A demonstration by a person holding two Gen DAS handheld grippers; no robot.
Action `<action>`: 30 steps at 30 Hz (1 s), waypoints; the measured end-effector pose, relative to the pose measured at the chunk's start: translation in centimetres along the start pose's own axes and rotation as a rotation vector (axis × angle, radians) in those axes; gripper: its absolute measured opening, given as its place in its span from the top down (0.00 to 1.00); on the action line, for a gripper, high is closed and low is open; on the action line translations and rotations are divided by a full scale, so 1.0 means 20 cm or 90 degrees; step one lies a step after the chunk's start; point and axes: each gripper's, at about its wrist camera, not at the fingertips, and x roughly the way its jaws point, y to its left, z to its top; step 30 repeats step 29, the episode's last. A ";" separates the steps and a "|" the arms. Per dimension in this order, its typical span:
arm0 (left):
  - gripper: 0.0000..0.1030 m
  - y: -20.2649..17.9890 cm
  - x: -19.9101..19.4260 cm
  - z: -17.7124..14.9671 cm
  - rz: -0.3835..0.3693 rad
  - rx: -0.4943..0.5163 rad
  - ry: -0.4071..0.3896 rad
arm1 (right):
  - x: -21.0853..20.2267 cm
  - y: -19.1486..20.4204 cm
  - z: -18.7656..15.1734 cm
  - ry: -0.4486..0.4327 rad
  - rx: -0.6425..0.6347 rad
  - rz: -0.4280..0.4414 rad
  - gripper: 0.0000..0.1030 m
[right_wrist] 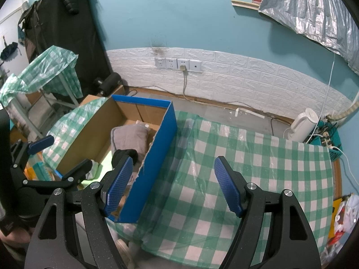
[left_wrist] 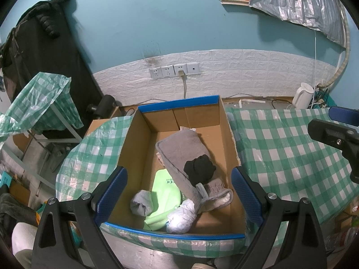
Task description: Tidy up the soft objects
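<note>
Both grippers empty, jaws apart: left gripper (left_wrist: 179, 192) over box (left_wrist: 179, 105) of soft items, right gripper (right_wrist: 172, 183) over bare cloth (right_wrist: 258, 157), so sorting looks done.

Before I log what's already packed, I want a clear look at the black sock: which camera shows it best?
The left wrist view. It looks down into the cardboard box, and the black sock lies fully visible on the gray towel. In the right wrist view the sock shows only partly, behind the box's blue wall and the right tool's left finger.
</note>
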 end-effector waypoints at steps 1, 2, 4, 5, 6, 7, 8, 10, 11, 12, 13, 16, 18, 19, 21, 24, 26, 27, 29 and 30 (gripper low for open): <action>0.08 0.00 0.00 0.00 0.000 0.000 0.000 | 0.00 0.00 0.00 0.000 0.000 0.000 0.27; 0.08 0.00 0.00 0.00 0.000 0.000 0.000 | 0.00 0.00 0.00 0.000 0.000 0.000 0.27; 0.08 0.01 0.01 -0.01 0.000 0.001 0.002 | 0.00 0.00 0.00 0.000 0.000 0.000 0.27; 0.08 0.00 0.01 -0.01 0.000 0.000 0.001 | 0.00 0.00 0.00 0.000 0.000 0.000 0.27; 0.08 0.00 0.01 -0.01 0.000 0.000 0.001 | 0.00 0.00 0.00 0.000 0.000 0.000 0.27; 0.08 0.00 0.01 -0.01 0.000 0.000 0.001 | 0.00 0.00 0.00 0.000 0.000 0.000 0.27; 0.08 0.00 0.01 -0.01 0.001 0.001 0.001 | 0.00 0.00 0.00 0.001 -0.001 -0.001 0.27; 0.08 0.00 0.01 -0.01 0.000 0.000 0.001 | 0.00 0.00 0.00 0.001 0.000 0.000 0.27; 0.08 0.00 0.01 -0.01 0.000 0.000 0.002 | 0.00 0.00 0.00 0.001 0.000 -0.001 0.27; 0.08 0.00 0.01 -0.01 0.000 0.001 0.001 | 0.00 0.00 0.00 0.001 0.000 0.000 0.27; 0.08 0.00 0.01 -0.01 0.001 0.001 0.001 | 0.00 0.00 0.00 0.001 -0.001 0.000 0.27; 0.08 0.00 0.01 -0.01 0.000 0.001 0.003 | 0.00 0.00 0.00 0.001 0.000 0.000 0.27; 0.08 0.00 0.02 -0.03 -0.001 0.002 0.006 | 0.00 0.00 0.00 0.001 -0.001 0.000 0.27; 0.08 0.00 0.02 -0.03 -0.002 0.002 0.007 | 0.00 0.00 0.00 0.001 -0.001 -0.001 0.27; 0.08 0.00 0.02 -0.04 -0.003 0.003 0.008 | 0.00 0.00 0.00 0.002 0.000 -0.001 0.27; 0.08 0.00 0.02 -0.04 -0.004 0.004 0.008 | 0.00 -0.01 -0.01 0.003 0.002 -0.001 0.27; 0.08 0.00 0.02 -0.04 -0.003 0.004 0.009 | 0.00 -0.01 -0.01 0.003 0.001 -0.001 0.27; 0.08 0.00 0.03 -0.03 -0.004 0.003 0.009 | 0.00 -0.01 -0.01 0.003 0.001 -0.001 0.27; 0.08 0.00 0.03 -0.04 -0.005 0.003 0.012 | 0.00 -0.01 -0.01 0.003 0.001 0.000 0.27; 0.08 0.00 0.03 -0.04 -0.005 0.003 0.012 | 0.00 -0.01 -0.01 0.003 0.001 0.000 0.27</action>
